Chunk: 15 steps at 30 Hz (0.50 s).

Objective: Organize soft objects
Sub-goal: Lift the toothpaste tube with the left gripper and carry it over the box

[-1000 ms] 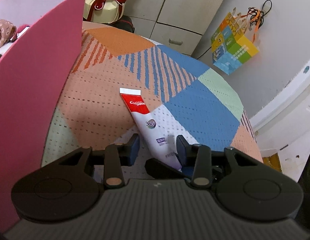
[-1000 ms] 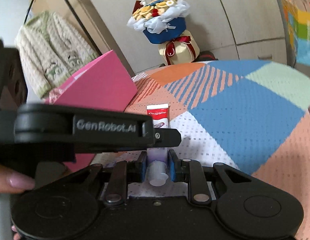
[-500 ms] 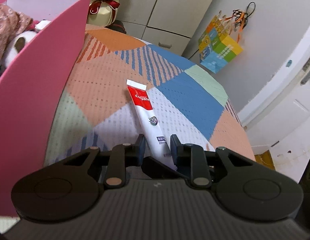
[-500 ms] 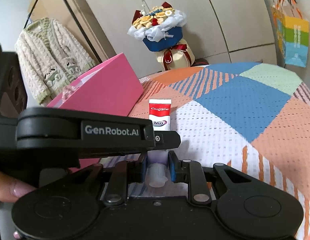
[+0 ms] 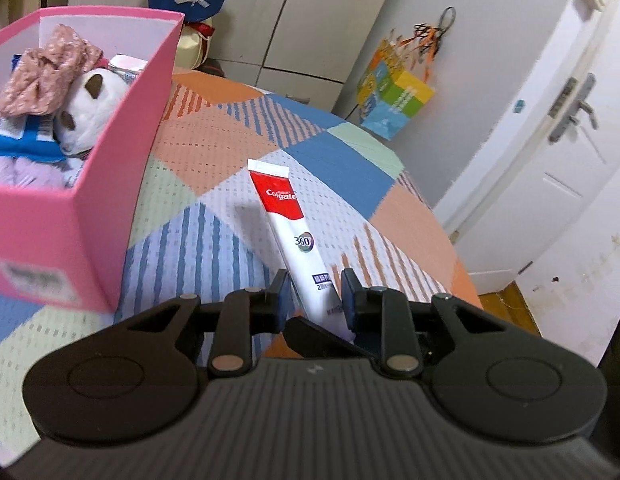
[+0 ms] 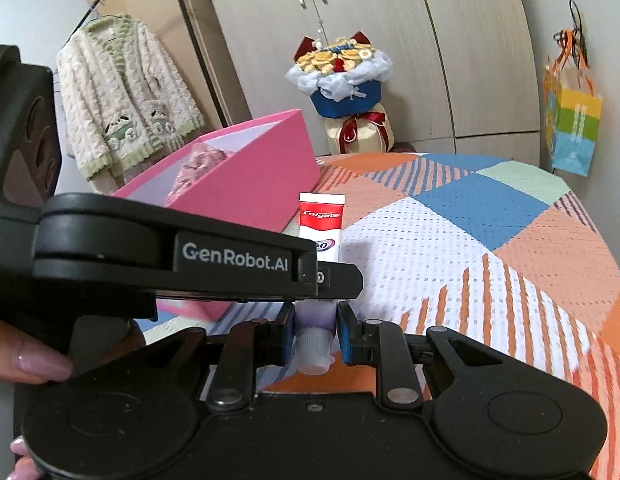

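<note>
The right gripper (image 6: pixel 311 338) is clamped on the Colgate toothpaste tube (image 5: pixel 296 236) down at its cap end, blue pads pressed against the purple shoulder just above the white cap (image 6: pixel 312 354). The tube juts forward and up, its flat crimped tail in the air above the patchwork tablecloth (image 5: pixel 349 168) and casting a shadow on it, so it looks lifted clear of the table. The left gripper (image 5: pixel 314 296) sits over the same tube, its fingers either side of the white body, a sliver of gap showing on each side. So it brackets the tube but I can't tell whether it bites.

How will the tube handle? Light, I'd say, glossy and a bit slick, with a soft body that dents under pressure. The shoulder by the cap is the stiffest part and the sensible place to hold; squeeze mid-body and it may buckle or slide.

The pink box (image 5: pixel 122 184) stands just to the left, already holding a panda plush (image 5: pixel 84 112), a pink floral cloth (image 5: pixel 50 72) and other soft bits. That looks like the destination, and the tube is not yet in it.
</note>
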### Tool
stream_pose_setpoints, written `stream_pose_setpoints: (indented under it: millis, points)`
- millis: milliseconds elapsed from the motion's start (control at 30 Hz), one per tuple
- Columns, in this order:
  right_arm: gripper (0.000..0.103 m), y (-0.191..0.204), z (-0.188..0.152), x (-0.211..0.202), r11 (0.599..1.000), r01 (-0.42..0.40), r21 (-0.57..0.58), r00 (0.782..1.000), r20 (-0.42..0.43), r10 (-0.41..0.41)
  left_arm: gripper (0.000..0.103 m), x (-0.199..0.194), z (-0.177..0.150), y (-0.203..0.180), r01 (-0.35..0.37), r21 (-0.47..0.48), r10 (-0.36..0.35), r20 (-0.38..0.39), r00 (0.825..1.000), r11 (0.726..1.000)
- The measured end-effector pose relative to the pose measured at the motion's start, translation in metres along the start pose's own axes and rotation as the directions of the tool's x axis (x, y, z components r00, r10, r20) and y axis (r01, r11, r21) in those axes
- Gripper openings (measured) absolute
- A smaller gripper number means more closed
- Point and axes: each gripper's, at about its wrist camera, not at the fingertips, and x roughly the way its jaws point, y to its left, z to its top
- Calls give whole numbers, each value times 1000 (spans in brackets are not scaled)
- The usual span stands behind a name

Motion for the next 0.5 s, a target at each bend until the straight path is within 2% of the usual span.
stream_pose_setpoints:
  millis: [233,500]
  points:
    - [26,29,-10,-34,999,-16,-52,1000,16,17,25,-51,-19,-1,26,62,-30,78,997,998]
    - [27,72,22,-48,986,-48,-162,996,73,60,25,-104,1,12,-19,118,-8,228,974,993]
